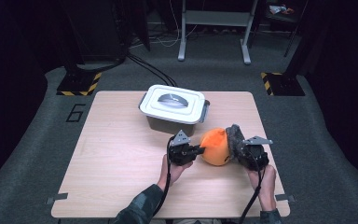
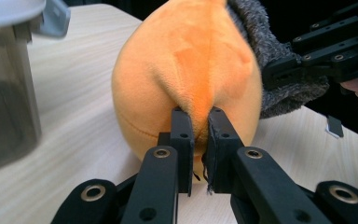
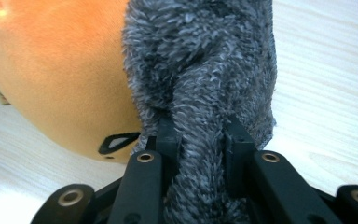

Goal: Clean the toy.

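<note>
Orange plush toy [image 1: 214, 147] on wooden table [image 1: 116, 154] — left hand-held gripper [image 2: 198, 135] pinching its seam, right hand-held gripper [image 3: 200, 135] clamping its grey fuzzy part [image 3: 205, 70].

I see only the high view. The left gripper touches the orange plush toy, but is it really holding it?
Observer: Yes. In the left gripper view the left gripper is shut on a fold of the orange plush toy.
Operator: And the right gripper, what does it hold?
Observer: The right gripper is shut on the toy's grey fuzzy part.
Operator: Is there any mark on the toy?
Observer: Yes, a small black outlined mark low on the orange side.
</note>
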{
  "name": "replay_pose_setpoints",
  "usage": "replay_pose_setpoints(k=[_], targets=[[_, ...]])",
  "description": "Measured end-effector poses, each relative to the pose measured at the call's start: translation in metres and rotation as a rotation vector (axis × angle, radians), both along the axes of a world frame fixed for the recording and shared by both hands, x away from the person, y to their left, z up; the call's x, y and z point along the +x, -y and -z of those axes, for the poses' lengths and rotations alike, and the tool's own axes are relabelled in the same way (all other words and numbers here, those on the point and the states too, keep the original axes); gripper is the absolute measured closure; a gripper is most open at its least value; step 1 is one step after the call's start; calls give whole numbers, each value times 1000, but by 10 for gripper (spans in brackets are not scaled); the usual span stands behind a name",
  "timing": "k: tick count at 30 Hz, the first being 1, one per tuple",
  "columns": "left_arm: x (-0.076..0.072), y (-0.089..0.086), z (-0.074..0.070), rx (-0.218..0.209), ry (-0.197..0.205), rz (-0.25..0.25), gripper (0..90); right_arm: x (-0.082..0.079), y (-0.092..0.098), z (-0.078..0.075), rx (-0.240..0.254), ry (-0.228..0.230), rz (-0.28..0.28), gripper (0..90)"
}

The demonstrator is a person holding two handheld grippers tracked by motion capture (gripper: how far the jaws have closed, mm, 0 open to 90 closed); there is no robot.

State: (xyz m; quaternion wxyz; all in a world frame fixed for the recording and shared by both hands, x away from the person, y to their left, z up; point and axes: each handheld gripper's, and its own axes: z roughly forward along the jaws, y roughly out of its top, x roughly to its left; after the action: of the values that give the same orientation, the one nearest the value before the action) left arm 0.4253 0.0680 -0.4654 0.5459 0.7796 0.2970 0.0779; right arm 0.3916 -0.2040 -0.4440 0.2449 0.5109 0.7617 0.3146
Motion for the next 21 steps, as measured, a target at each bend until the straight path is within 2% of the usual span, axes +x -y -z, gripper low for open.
replay_pose_setpoints(k=[6,10,11,14,20,21], targets=[[1,9,-5,34,15,31,830,-8,-2,-12,8,45,-4,728],[1,15,-6,28,8,43,826,-14,-7,-22,-2,80,-24,727],[2,16,-7,36,17,46,824,-16,-9,-25,-2,86,-27,726],[4,21,-8,35,18,55,817,-19,-14,-32,-3,109,-61,725],[7,30,-9,35,29,92,795,-19,-29,-40,2,122,-102,721],[7,32,-9,35,32,95,789,-16,-31,-38,9,110,-113,722]])
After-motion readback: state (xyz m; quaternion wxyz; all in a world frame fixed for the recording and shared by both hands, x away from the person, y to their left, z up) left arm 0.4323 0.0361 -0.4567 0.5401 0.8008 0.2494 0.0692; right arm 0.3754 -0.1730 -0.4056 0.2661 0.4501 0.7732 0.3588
